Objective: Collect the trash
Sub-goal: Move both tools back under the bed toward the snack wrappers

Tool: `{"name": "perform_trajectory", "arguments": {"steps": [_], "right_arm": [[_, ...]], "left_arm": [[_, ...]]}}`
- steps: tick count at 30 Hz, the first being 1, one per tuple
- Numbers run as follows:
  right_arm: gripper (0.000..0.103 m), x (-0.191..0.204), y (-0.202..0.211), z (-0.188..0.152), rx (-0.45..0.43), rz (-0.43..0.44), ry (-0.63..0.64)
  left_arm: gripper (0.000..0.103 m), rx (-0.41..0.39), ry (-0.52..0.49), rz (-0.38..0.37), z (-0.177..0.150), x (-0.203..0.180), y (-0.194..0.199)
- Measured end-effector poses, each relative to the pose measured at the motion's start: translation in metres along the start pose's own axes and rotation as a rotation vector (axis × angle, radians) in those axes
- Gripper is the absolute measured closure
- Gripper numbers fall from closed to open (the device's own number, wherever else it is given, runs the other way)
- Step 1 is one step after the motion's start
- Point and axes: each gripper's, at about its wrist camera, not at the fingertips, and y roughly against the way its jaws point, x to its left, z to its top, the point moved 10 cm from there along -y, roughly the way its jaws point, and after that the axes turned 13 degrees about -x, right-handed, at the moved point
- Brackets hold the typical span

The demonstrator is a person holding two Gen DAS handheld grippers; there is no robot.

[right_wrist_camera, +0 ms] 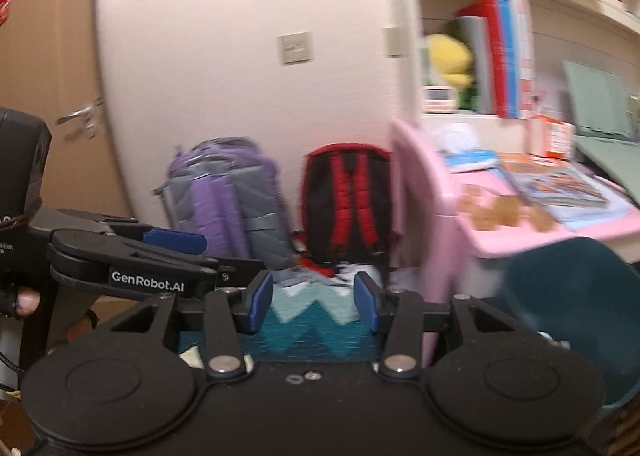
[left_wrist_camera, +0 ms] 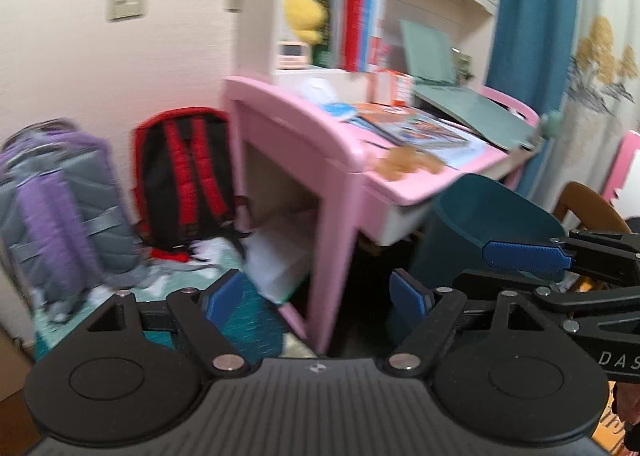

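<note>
The left hand-held gripper (left_wrist_camera: 316,296) hangs in the air with its blue pads spread wide and nothing between them, and the right hand-held gripper (right_wrist_camera: 314,306) beside it is likewise parted and empty; each shows up at the edge of the other's view, so the two are close together and pointing much the same way. Just past the right one stands a dark teal bin (left_wrist_camera: 492,223), tucked against the front corner of the pink counter (left_wrist_camera: 404,185). On that counter, near its front edge, lies a cluster of brownish crumpled scraps (right_wrist_camera: 500,211), which I take for the trash, though blur hides what they are made of. More pale scraps of paper (left_wrist_camera: 208,252) are strewn on the floor at the foot of the red backpack (left_wrist_camera: 184,175) and the purple backpack (right_wrist_camera: 228,195), on the teal zigzag rug (right_wrist_camera: 316,320). All of it looks light and soft, likely to crush and perhaps flutter or slide away if nudged. I would pinch each scrap across its bulkiest fold, coming down from above so the pads close on the wad rather than pushing it along the surface, and squeeze only gently.
</note>
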Motion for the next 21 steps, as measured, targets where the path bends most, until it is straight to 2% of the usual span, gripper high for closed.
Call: {"name": "perform_trajectory", "arguments": {"steps": [5,7,15,17,19,21], "right_arm": [[0.055,0.068,-0.034,-0.012,0.045,0.091,0.030],[0.055,0.093,-0.046,-0.019,0.059,0.129,0.039],[0.052,0.176,-0.099,-0.059,0.139,0.257,0.045],[0.052,0.193,-0.110,-0.071,0.161,0.279,0.044],[0.051,0.209,-0.123,-0.086,0.187,0.307,0.042],[0.051,0.224,-0.136,-0.101,0.208,0.329,0.048]], "left_arm": [[0.022,-0.008,0.047,0.067,-0.013,0.068,0.034],[0.019,-0.005,0.067,0.097,-0.020,0.094,0.046],[0.017,-0.004,0.134,0.201,-0.064,0.194,0.082],[0.013,-0.004,0.143,0.235,-0.077,0.218,0.087],[0.002,-0.004,0.149,0.259,-0.091,0.239,0.090],[0.000,-0.009,0.155,0.282,-0.105,0.260,0.091]]}}
